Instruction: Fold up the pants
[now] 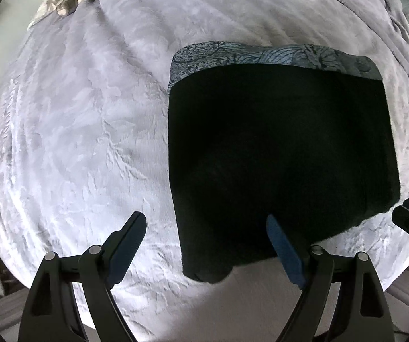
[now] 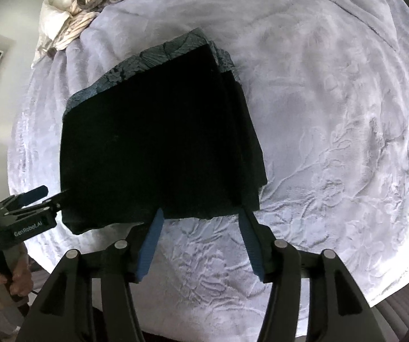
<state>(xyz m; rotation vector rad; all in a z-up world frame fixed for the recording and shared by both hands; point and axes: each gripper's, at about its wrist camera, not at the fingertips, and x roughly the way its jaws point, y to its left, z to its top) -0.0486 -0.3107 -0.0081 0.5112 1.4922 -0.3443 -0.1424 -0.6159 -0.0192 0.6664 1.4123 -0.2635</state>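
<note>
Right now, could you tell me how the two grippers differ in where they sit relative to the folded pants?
The left gripper straddles the near left corner of the pants, one finger over the cloth. The right gripper sits at the near edge by the right corner, fingertips just at the hem. Both are open and hold nothing.

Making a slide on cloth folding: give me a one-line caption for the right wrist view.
Both open grippers, right and left, flank the near edge of folded black pants on a pale lavender embossed blanket.

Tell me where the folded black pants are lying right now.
The black pants lie folded on the pale bedspread, right of centre in the left wrist view, patterned waistband on the far side, just ahead of both open claws.
</note>
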